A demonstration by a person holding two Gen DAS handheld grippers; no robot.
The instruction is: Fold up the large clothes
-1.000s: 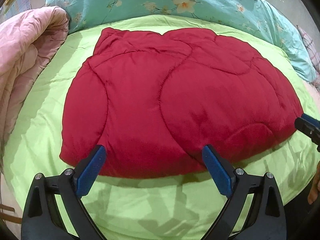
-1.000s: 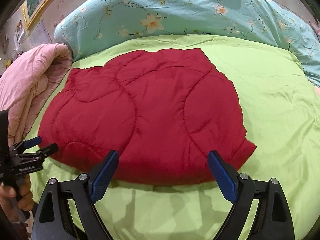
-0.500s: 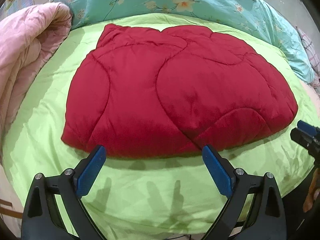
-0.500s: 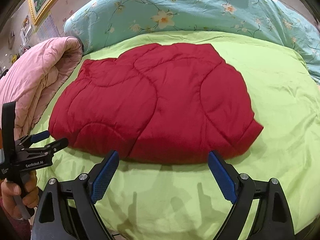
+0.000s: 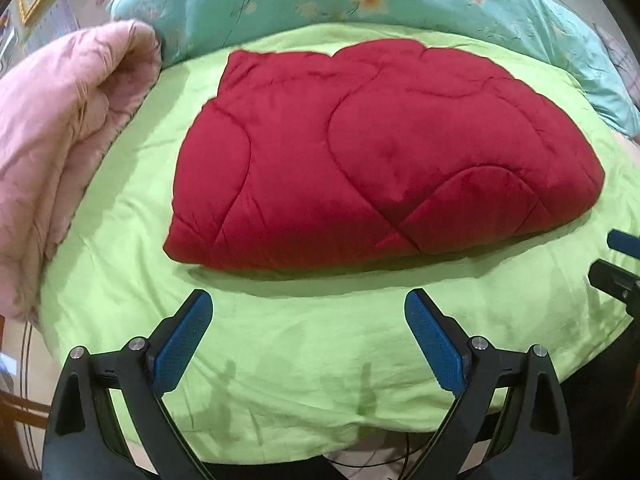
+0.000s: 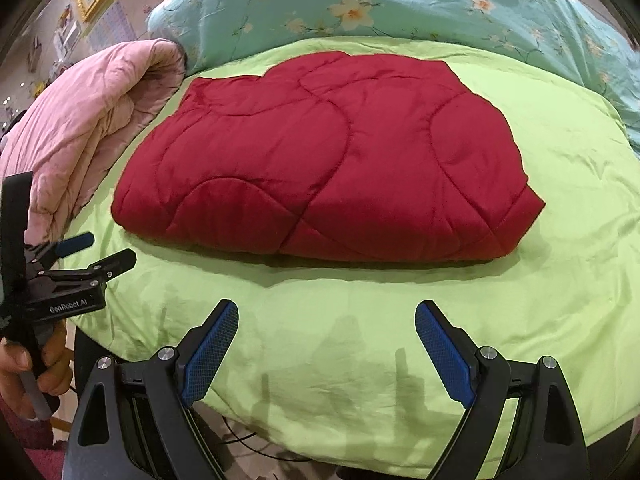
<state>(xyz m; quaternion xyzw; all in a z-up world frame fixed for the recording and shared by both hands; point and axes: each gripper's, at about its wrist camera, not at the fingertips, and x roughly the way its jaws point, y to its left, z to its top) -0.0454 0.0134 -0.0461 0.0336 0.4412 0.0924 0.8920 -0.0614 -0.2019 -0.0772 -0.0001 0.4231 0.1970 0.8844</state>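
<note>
Red quilted garment (image 5: 376, 160) folded at mid-bed on lime sheet (image 5: 304, 340), pink quilt (image 5: 60, 136) along left edge, teal floral duvet (image 6: 400, 0) behind — left gripper (image 5: 308, 340) and right gripper (image 6: 326, 344) spread wide, empty, near front edge.

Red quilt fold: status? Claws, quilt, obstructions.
Left claw open, empty; right claw open, empty. Red quilt folded flat on green bedspread, untouched. Pink quilt beside it, apart.

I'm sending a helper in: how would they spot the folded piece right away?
On the lime-green bed sheet, right of the rolled pink quilt, lies the folded red quilted piece. It is the only deep red thing, stitched in curved lines.
</note>
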